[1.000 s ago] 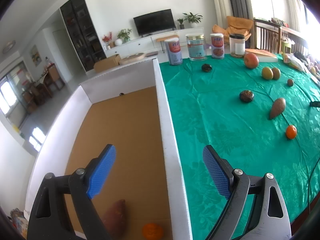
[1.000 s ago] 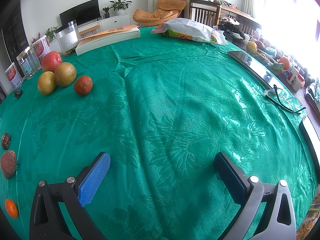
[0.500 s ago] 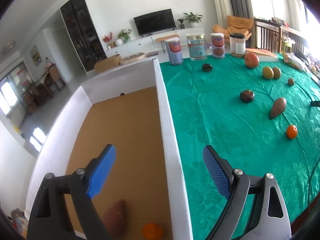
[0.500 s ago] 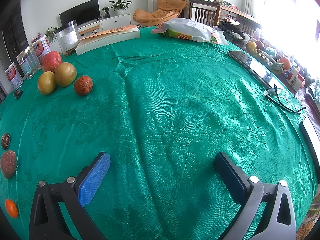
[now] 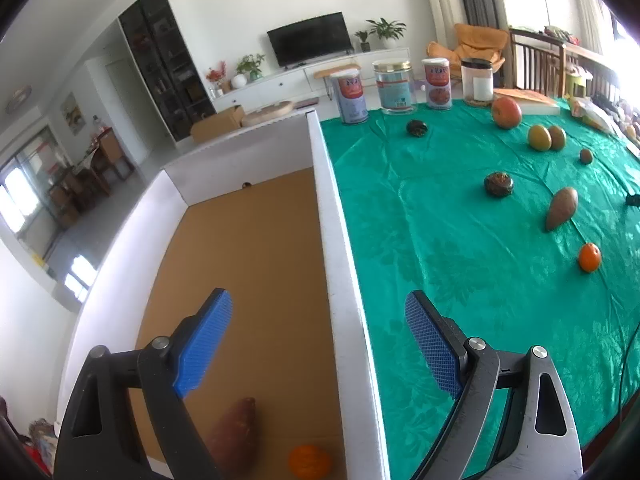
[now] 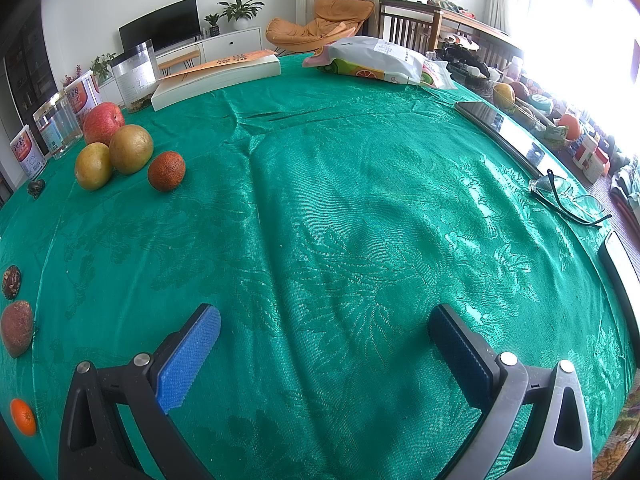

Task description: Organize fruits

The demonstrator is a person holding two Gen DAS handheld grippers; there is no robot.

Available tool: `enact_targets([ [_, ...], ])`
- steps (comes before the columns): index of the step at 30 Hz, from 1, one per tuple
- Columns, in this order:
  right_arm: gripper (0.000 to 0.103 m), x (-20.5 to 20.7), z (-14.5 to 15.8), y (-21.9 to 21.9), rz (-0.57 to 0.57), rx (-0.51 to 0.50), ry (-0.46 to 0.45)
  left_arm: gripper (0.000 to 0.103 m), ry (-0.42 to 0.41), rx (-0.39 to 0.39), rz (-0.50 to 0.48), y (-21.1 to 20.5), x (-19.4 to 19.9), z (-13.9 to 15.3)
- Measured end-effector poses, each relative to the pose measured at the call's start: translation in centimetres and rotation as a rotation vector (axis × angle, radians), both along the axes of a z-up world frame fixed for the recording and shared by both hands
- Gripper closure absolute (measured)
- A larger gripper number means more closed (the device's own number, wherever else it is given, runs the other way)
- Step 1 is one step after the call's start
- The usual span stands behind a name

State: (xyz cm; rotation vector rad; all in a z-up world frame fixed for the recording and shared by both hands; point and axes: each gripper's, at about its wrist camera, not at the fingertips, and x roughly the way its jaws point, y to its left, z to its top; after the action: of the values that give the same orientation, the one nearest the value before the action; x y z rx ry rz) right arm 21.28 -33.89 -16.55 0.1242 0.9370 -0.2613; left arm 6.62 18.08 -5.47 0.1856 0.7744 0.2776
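Between picks, both tools (image 5: 316,336) (image 6: 324,344) spread wide and empty; next, likely, small orange tangerine (image 5: 589,257) from green-clothed counter (image 5: 460,240) into white-walled cardboard box (image 5: 340,280).

Left gripper (image 5: 318,344) spread wide astride white box wall (image 5: 340,280). Sweet potato (image 5: 236,436) and tangerine (image 5: 309,462) inside at 6 o'clock. Fruits scattered on counter (image 5: 460,260) toward 2 o'clock.

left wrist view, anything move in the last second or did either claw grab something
Nothing visibly changed. Both claws, left and right, stay open and empty. The sweet potato and orange still lie in the box; the fruit on the green cloth has not shifted.
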Motion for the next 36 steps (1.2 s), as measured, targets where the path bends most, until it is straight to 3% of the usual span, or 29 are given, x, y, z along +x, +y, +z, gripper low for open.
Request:
enact_targets([
  [7,0.000,0.1,0.0,0.0,0.000,0.000,0.000,0.013,0.008,0.009,0.001,-0.3,-0.1,0.2],
  [10,0.000,0.1,0.0,0.0,0.000,0.000,0.000,0.013,-0.066,0.043,0.002,-1.8,-1.3,2.0],
  [13,0.000,0.1,0.0,0.0,0.000,0.000,0.000,0.013,-0.151,0.056,-0.070,-4.9,-2.2,4.4],
  [15,0.000,0.0,0.0,0.0,0.000,0.000,0.000,0.008,-0.170,-0.042,-0.167,-7.1,-2.1,5.6],
  [17,0.000,0.0,0.0,0.0,0.000,0.000,0.000,0.007,-0.129,-0.187,-0.292,-9.3,-0.9,5.7],
  [20,0.000,0.0,0.0,0.0,0.000,0.000,0.000,0.007,0.010,-0.390,-0.446,-12.7,3.8,3.9],
  [22,0.000,0.0,0.0,0.0,0.000,0.000,0.000,0.007,0.115,-0.457,-0.515,-14.9,8.0,1.5],
  [24,0.000,0.0,0.0,0.0,0.000,0.000,0.000,0.007,0.207,-0.434,-0.533,-17.1,11.8,-1.1],
  [26,0.000,0.0,-0.1,0.0,0.000,0.000,0.000,0.007,0.258,-0.354,-0.563,-19.2,14.7,-3.2],
  [28,0.000,0.0,0.0,0.0,0.000,0.000,0.000,0.008,0.290,-0.289,-0.595,-21.2,16.1,-4.7],
  [33,0.000,0.1,-0.1,0.0,0.000,0.000,0.000,0.009,0.335,-0.237,-0.649,-23.3,17.9,-6.6],
  [35,0.000,0.1,0.0,0.0,-0.005,0.002,-0.001,0.018,0.339,-0.235,-0.649,-23.5,18.3,-6.9],
  [36,0.000,0.3,0.0,0.0,-0.009,0.003,0.000,0.040,0.350,-0.244,-0.651,-23.5,18.5,-7.0],
])
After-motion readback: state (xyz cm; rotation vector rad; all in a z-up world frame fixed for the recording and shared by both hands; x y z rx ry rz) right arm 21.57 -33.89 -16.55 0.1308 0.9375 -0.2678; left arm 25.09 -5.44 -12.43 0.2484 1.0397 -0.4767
